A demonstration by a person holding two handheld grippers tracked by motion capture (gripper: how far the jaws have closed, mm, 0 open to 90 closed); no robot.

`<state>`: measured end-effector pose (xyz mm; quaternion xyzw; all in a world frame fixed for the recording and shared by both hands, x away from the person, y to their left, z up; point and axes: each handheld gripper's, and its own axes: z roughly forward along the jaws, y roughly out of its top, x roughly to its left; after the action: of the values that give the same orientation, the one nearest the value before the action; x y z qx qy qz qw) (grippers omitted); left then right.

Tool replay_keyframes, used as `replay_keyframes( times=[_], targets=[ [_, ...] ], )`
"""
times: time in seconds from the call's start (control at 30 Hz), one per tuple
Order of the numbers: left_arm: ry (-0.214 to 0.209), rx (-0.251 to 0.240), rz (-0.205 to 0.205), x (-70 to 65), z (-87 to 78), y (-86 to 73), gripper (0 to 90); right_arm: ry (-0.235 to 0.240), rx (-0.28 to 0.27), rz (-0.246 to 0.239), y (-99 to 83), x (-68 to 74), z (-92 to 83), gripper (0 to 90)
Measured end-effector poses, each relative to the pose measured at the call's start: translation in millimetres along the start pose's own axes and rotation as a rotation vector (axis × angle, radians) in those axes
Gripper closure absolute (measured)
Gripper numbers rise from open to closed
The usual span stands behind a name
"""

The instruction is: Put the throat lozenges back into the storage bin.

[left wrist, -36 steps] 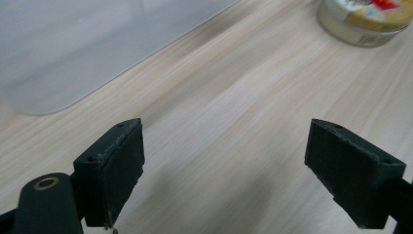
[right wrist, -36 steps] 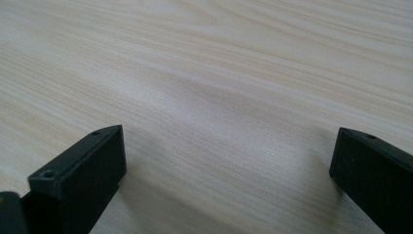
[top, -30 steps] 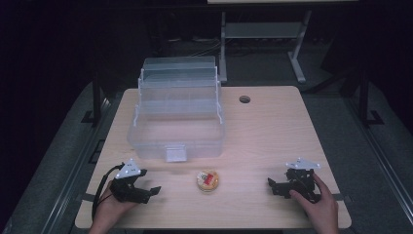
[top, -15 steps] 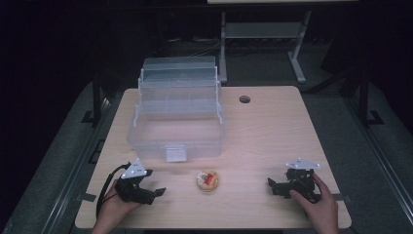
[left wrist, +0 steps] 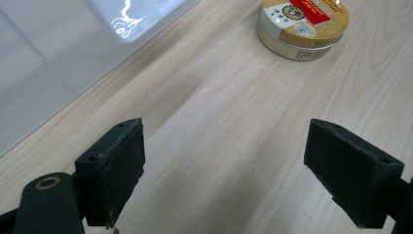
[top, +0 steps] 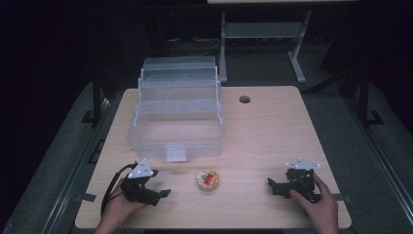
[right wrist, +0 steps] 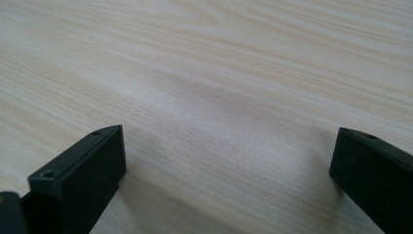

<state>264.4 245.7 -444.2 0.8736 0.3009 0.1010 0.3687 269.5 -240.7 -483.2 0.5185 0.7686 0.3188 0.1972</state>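
One small round tin [top: 207, 180] with a gold and red lid sits alone on the wooden table [top: 272, 131], just in front of the clear plastic tiered box [top: 178, 114], untouched. Nothing looks done with it yet, I'd say. The left gripper [top: 163, 193] rests near it on one side, jaws spread wide and aimed its way, nothing between them. The right gripper [top: 272, 185] sits well apart on the other side, jaws likewise spread over bare wood.
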Motion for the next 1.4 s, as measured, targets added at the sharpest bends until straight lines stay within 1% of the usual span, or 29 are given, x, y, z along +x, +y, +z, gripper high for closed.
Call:
replay_keyframes(
  times=[0.03,0.53,0.87,1.1,1.2,1.4],
  targets=[
    [-0.002,0.005,0.009,-0.4,0.3,1.0,14.4,0.000,0.000,0.000,0.0,0.0,0.0,0.0],
    [-0.041,0.009,0.051,-11.1,14.3,20.5,14.4,0.000,0.000,0.000,0.0,0.0,0.0,0.0],
    [-0.049,0.015,0.071,-16.6,21.1,34.2,14.4,0.000,0.000,0.000,0.0,0.0,0.0,0.0],
    [-0.047,0.039,0.090,-20.6,26.0,43.3,14.4,0.000,0.000,0.001,0.0,0.2,0.0,0.0],
    [-0.052,0.042,0.097,-22.5,28.3,47.9,14.3,0.000,0.000,0.001,0.0,0.2,0.0,0.0],
    [-0.063,0.069,0.122,-27.4,35.4,56.7,14.3,0.000,0.000,0.001,0.0,0.3,0.0,0.0]
  ],
)
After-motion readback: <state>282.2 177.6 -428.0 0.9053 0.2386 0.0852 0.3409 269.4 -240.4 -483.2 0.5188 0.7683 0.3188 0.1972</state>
